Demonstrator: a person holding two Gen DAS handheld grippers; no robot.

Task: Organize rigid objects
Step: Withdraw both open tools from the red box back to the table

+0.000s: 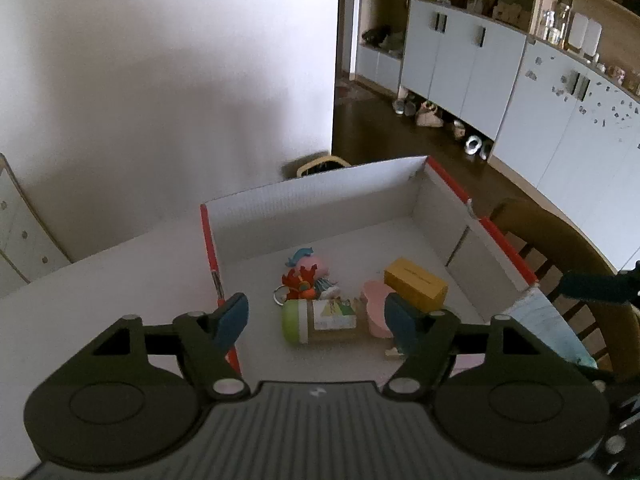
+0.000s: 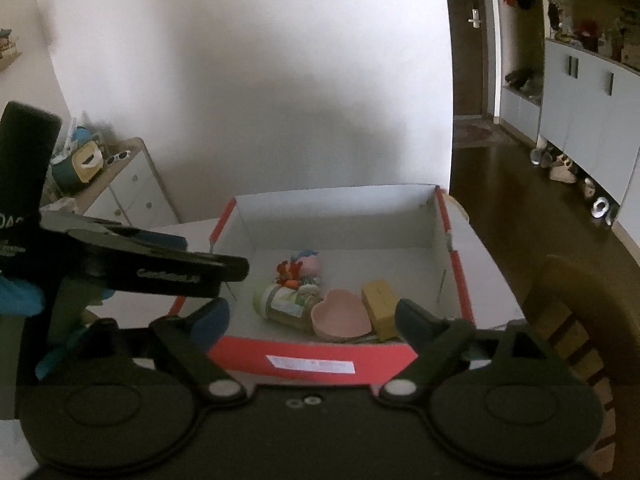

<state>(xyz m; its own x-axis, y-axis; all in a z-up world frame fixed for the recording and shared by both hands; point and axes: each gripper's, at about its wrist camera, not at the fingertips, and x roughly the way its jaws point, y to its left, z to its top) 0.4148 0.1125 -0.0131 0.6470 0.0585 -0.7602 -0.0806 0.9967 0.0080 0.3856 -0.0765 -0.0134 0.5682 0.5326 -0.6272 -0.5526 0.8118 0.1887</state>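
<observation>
Left wrist view: the left gripper (image 1: 316, 314), jaws apart and empty, hovers directly over the jar (image 1: 320, 320) lying crosswise in the box (image 1: 312, 192); the right gripper (image 2: 312, 312), likewise spread, sits farther back.

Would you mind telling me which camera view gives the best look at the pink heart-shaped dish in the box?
The right wrist view: the pink heart-shaped dish shows its whole heart outline and hollow between the jar and the yellow block. In the left wrist view it appears edge-on, partly hidden by the left gripper finger.
</observation>
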